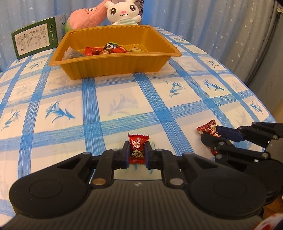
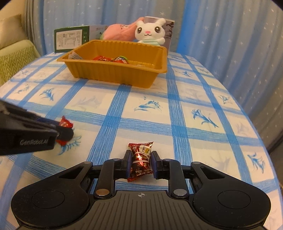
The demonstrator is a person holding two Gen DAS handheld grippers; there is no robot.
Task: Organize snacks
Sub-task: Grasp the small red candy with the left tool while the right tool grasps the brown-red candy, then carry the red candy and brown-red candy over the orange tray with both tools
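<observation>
My left gripper is shut on a red wrapped candy, low over the tablecloth. My right gripper has its jaws closed around a dark red patterned candy that lies on the cloth. Each gripper shows in the other's view: the right one at the right edge with its candy, the left one at the left edge with its candy. An orange-brown plastic tray at the far side holds several wrapped snacks; it also shows in the right wrist view.
A green box, a pink plush and a white bunny plush stand behind the tray. A blue-checked cloth covers the round table. Blue star curtains hang behind. A cushioned seat is at far left.
</observation>
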